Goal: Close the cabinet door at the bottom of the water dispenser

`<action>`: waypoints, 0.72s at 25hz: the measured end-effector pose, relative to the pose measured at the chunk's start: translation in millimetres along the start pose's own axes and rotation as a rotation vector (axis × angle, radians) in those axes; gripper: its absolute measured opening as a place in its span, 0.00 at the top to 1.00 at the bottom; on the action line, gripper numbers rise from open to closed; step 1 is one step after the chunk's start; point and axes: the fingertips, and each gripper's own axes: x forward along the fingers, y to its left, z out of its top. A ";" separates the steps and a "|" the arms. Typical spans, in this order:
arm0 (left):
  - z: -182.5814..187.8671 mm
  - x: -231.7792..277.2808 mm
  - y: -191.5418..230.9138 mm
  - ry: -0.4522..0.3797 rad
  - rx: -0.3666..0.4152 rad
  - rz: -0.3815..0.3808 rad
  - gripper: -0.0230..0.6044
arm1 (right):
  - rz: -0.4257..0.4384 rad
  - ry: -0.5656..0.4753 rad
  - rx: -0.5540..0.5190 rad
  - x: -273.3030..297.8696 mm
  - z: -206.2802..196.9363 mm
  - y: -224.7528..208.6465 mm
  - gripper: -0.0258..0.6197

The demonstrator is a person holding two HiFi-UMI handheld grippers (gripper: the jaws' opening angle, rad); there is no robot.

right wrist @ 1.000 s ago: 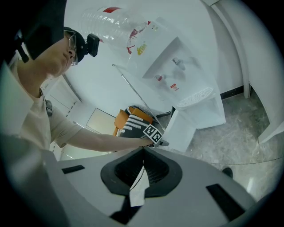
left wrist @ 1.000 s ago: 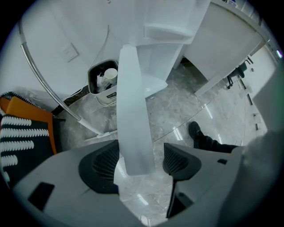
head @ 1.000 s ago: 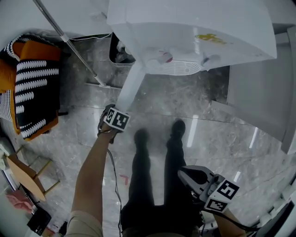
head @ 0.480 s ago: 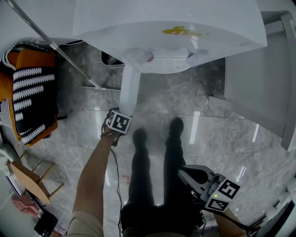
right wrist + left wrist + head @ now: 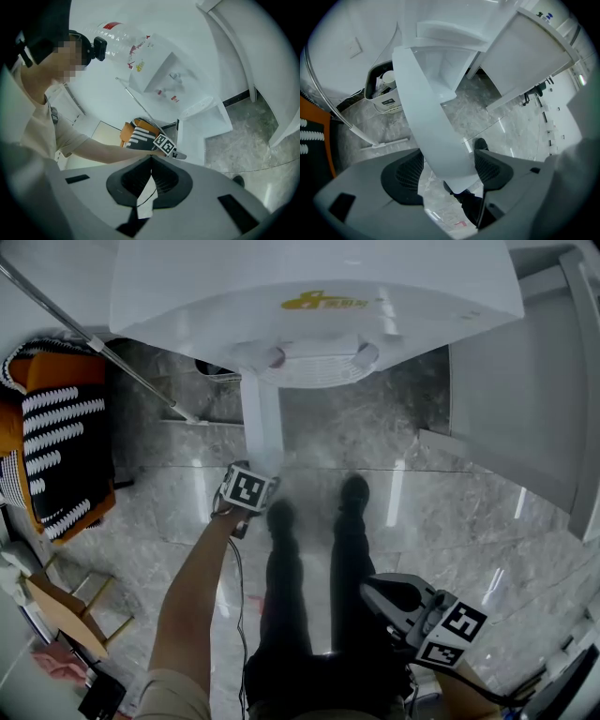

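Left gripper [image 5: 447,165] clamps the door [image 5: 423,105] edge while right gripper [image 5: 150,180] idles closed and empty; best swing along the hinge arc until flush.

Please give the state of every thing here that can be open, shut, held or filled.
cabinet door: open, its free edge inside the left gripper.
left gripper: shut on the cabinet door.
right gripper: shut, empty.
waste bin: no lid, rubbish inside.
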 end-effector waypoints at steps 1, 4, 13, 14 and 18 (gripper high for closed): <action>1.3 0.7 -2.1 -0.004 -0.005 -0.005 0.48 | -0.001 0.001 0.001 -0.7 -0.4 -1.3 0.94; 6.4 3.4 -12.8 -0.016 -0.032 -0.038 0.47 | -0.002 0.001 0.005 -1.9 -0.7 -4.6 0.94; 19.8 10.2 -44.5 -0.014 -0.111 -0.122 0.44 | -0.007 -0.006 0.009 -2.2 1.6 -7.0 0.94; 22.0 10.4 -47.9 -0.019 -0.118 -0.139 0.44 | -0.006 -0.006 0.010 -2.0 1.2 -7.2 0.94; 31.8 10.0 -62.1 -0.038 -0.033 -0.186 0.43 | -0.003 -0.004 0.013 -0.7 -0.4 -8.1 0.94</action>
